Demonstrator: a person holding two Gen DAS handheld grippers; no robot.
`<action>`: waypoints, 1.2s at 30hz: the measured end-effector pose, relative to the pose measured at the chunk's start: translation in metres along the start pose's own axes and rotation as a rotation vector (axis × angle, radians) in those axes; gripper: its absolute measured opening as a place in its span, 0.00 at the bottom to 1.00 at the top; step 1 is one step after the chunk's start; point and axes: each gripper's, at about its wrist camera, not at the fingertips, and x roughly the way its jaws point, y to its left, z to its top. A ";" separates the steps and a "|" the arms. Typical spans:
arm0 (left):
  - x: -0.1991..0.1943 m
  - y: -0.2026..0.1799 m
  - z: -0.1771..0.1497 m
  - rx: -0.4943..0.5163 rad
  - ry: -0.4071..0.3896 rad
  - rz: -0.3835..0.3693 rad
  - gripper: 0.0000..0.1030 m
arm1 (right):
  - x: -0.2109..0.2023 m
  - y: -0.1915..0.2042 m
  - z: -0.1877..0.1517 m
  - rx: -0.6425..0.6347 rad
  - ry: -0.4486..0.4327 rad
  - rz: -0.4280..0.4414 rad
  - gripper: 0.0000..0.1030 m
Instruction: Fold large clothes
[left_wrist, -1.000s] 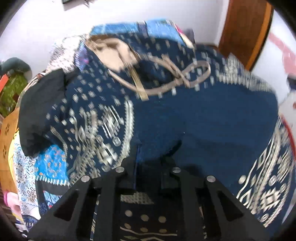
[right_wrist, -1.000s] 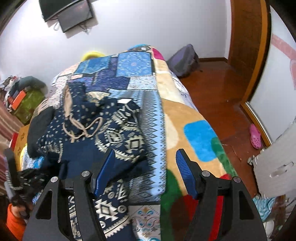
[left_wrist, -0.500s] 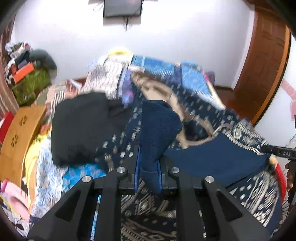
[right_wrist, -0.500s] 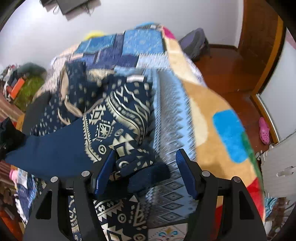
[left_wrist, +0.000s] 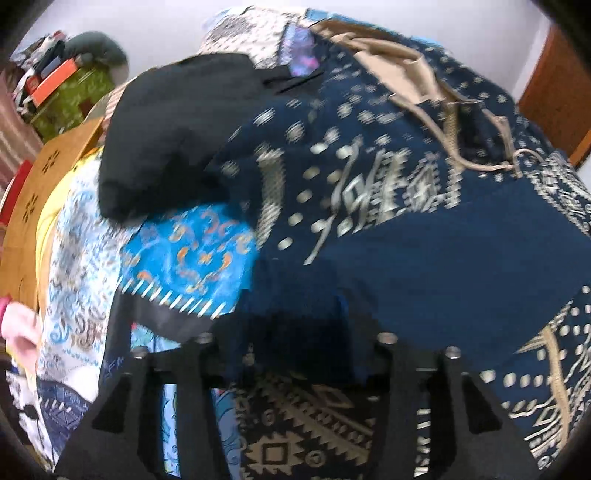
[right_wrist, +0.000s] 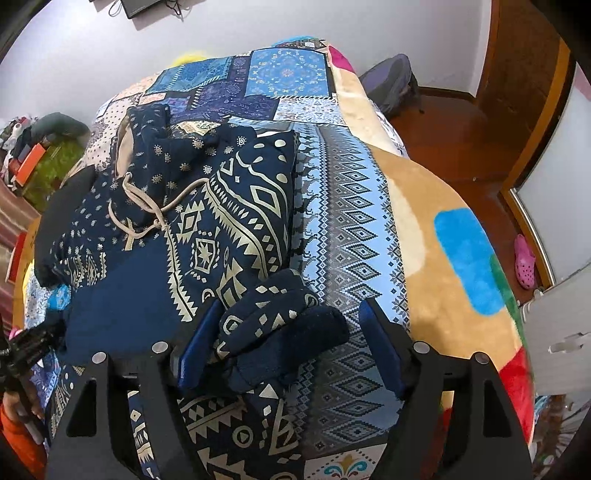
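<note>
A navy hoodie (right_wrist: 221, 214) with cream patterns and beige drawstrings lies spread on the bed. Its body is folded, with a plain navy panel (left_wrist: 443, 266) on top. My left gripper (left_wrist: 295, 343) points down at the hoodie's near edge. Its jaws are opening, and dark navy cloth lies loose between them and hides the fingertips. My right gripper (right_wrist: 290, 343) hangs over the hoodie's sleeve cuff (right_wrist: 284, 328). Its jaws are opening too. The cuff lies between the blue pads (right_wrist: 380, 343) and the right pad stands apart from it.
A black garment (left_wrist: 177, 122) lies at the hoodie's far left. The patchwork bedspread (right_wrist: 351, 221) has a tan blanket (right_wrist: 436, 288) along its right side. A backpack (right_wrist: 391, 85) and a pink shoe (right_wrist: 524, 262) are on the wooden floor. A person's orange sleeve (right_wrist: 14, 432) shows at the bottom left.
My left gripper carried a navy fold across the hoodie, sank with it and spread its jaws. My right gripper came down over the sleeve cuff and widened a little.
</note>
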 end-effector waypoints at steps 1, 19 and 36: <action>0.001 0.004 -0.002 -0.005 0.008 0.010 0.51 | 0.000 0.000 0.001 -0.001 0.002 -0.002 0.71; -0.087 0.016 0.076 -0.007 -0.234 -0.009 0.58 | -0.055 0.050 0.060 -0.133 -0.200 -0.001 0.71; -0.039 -0.030 0.212 0.043 -0.259 -0.094 0.63 | -0.008 0.160 0.148 -0.350 -0.301 0.060 0.73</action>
